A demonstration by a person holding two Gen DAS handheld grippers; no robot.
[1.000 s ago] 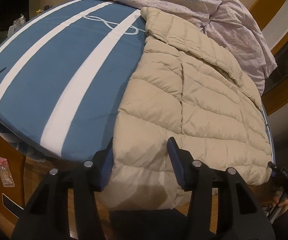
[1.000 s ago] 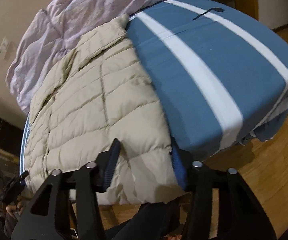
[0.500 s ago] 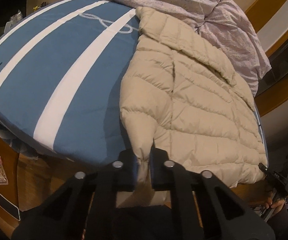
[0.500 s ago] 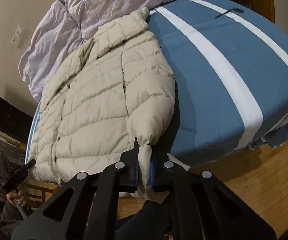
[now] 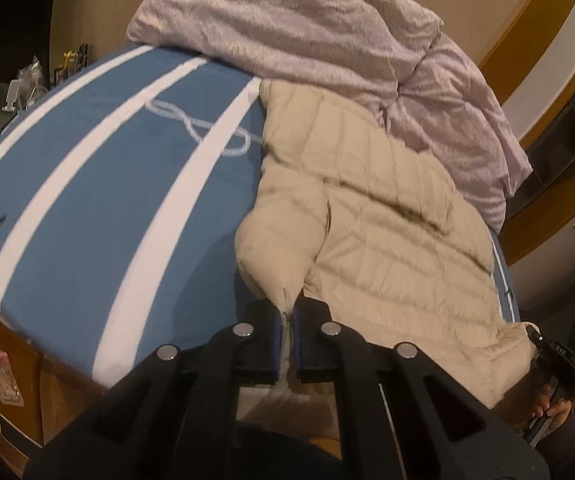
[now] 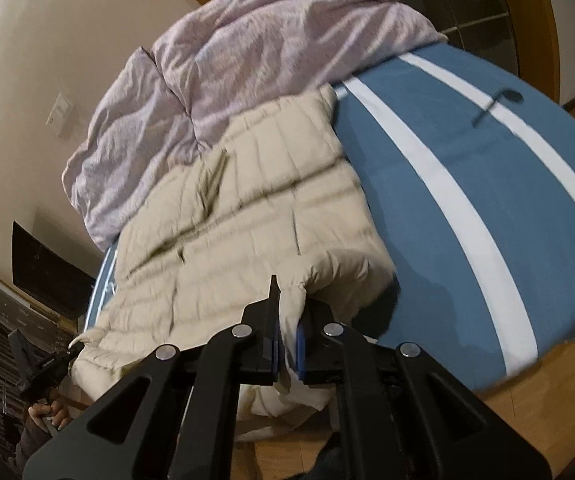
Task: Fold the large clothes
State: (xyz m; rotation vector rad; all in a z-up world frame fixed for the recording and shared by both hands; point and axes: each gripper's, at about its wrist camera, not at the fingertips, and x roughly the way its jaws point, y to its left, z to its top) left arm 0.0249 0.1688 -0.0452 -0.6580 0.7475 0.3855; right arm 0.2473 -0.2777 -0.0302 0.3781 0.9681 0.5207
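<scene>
A beige quilted puffer jacket [image 5: 387,208] lies spread on a blue bed with white stripes [image 5: 87,200], its collar towards the far quilt. In the left wrist view my left gripper [image 5: 286,320] is shut on a bunched corner of the jacket's near hem, raised off the bed. At the far right of that view a hand holds the other gripper [image 5: 533,332] at the hem's opposite corner. In the right wrist view my right gripper [image 6: 287,320] is shut on a hem corner of the jacket [image 6: 227,220], also raised, with pale lining hanging below.
A crumpled lilac quilt [image 5: 307,32] is heaped at the far end of the bed, touching the jacket's collar. A white looped cord [image 5: 203,128] lies on the blue cover [image 6: 467,160]. Wooden floor [image 6: 547,400] runs beside the bed. Small clutter [image 5: 27,80] stands at far left.
Both grippers went from open around the hem to shut on it, then rose. The near hem corners are now bunched and raised off the bed.
</scene>
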